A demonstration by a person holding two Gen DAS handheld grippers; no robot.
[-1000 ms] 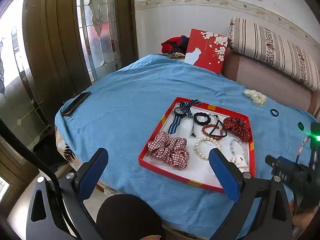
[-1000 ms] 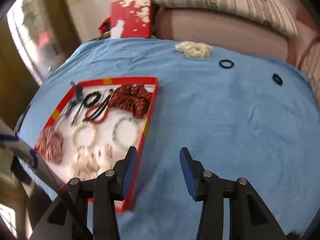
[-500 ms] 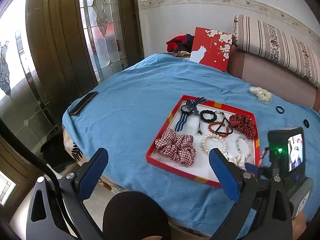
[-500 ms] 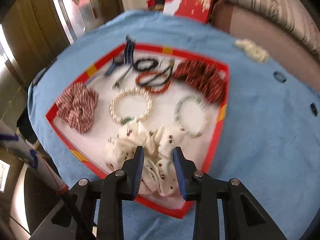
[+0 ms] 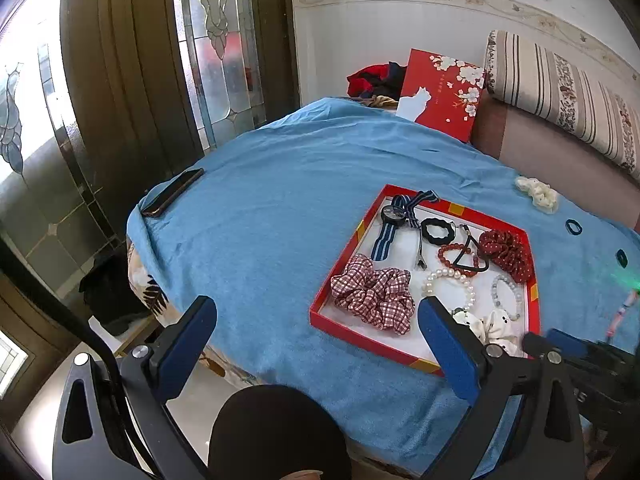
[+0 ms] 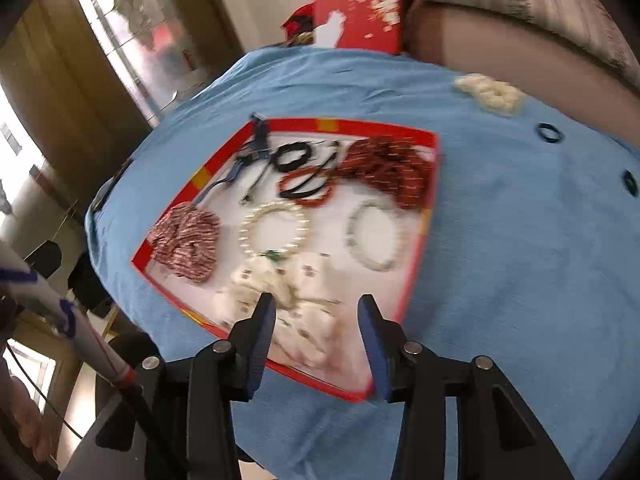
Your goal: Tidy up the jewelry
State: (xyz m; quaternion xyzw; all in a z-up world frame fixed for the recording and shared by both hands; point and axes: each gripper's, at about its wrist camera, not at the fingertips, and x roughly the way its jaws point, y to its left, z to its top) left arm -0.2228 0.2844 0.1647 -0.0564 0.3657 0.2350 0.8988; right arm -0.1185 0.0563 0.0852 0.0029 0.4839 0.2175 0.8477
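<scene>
1. Since half a sec ago, right gripper (image 6: 316, 322) has been pulled back from the white spotted scrunchie (image 6: 280, 292), now left in the red tray (image 6: 424, 240); jaws opening, nothing pinched.
2. Left gripper (image 5: 316, 336) is held wide apart, empty, near tray edge.
3. Counted in tray: 3 scrunchies, 3 bead bracelets, 1 watch (image 5: 394, 216).
4. Farther out on blue cloth (image 5: 280, 208), judged still to be sorted: 1 cream scrunchie (image 6: 490, 92), 2 black hair ties (image 6: 550, 133).
</scene>
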